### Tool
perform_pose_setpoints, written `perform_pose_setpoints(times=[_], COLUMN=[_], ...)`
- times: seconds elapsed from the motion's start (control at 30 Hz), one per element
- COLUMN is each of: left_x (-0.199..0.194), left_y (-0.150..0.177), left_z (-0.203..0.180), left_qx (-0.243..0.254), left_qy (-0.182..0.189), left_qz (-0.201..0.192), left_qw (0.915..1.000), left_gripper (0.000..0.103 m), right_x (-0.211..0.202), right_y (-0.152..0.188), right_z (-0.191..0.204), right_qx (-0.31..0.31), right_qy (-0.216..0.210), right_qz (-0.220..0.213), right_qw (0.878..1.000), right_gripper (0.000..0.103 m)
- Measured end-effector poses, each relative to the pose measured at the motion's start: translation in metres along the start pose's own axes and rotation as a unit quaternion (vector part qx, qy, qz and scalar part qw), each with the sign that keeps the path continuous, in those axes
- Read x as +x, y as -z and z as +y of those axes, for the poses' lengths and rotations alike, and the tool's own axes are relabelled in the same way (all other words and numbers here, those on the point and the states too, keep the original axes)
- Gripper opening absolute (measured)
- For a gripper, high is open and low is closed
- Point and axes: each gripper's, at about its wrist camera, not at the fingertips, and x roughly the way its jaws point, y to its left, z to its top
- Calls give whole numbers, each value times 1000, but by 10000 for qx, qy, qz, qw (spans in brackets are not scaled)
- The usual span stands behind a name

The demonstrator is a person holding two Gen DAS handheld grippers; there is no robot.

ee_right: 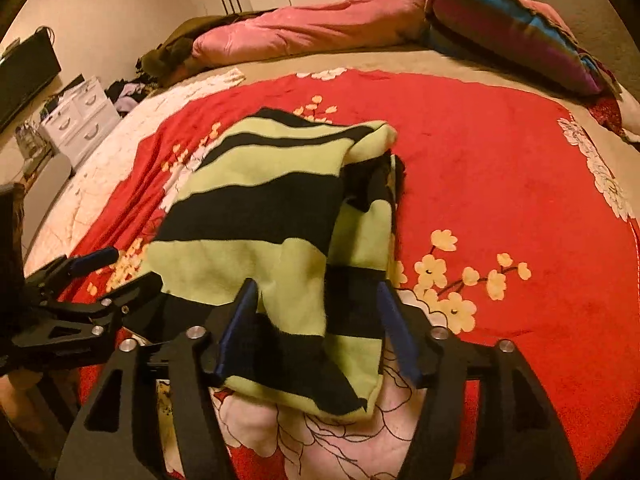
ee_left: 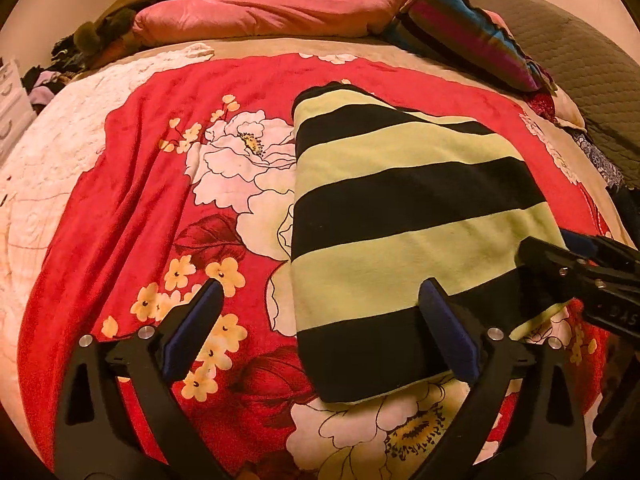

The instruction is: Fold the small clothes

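Now | striped garment [ee_left: 400,216] folded on floral blanket [ee_left: 132,200] | both fingers open

Left gripper [ee_left: 320,300]: pitched down, jaws spread wide, pads clamping nothing. Right gripper [ee_right: 316,300]: pitched down too, jaws parted but narrower than left's, pads not pressing on anything. Both sit close side by side.

Home bedroom: bed w/ floral blanket [ee_left: 132,200], pink duvet [ee_left: 272,12], drawers [ee_right: 80,116].
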Motion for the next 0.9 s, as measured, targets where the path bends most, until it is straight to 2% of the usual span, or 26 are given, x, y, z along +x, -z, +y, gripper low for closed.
perform_pose_setpoints(times=[0.03, 0.1, 0.2, 0.3, 0.37, 0.67, 0.9], left_x=[0, -1, -2, -6, -10, -35, -57], left_y=[0, 0, -1, -1, -2, -3, 1], left_z=[-1, -2, -2, -2, -2, 5, 8], left_qx=[4, 15, 28, 11, -20, -160, -144], left_qy=[-3, -20, -37, -32, -1, -132, -207], left_qz=[0, 0, -4, -52, -121, -445, -625], left_qw=[10000, 10000, 10000, 10000, 9999, 9988, 9977], left_gripper=[93, 93, 93, 93, 93, 94, 94], right_x=[-3, -8, -16, -26, -33, -54, -73], right_y=[0, -1, -3, -5, -7, -6, 0], right_z=[-1, -2, -5, -5, -6, -9, -1], right_qx=[25, 59, 102, 157, 199, 319, 158], right_qy=[14, 50, 117, 213, 280, 415, 482], right_qz=[-44, -122, -234, -378, -463, -649, -875], right_qw=[10000, 9999, 9996, 9989, 9983, 9965, 9949], right_gripper=[68, 79, 84, 95, 98, 99, 99])
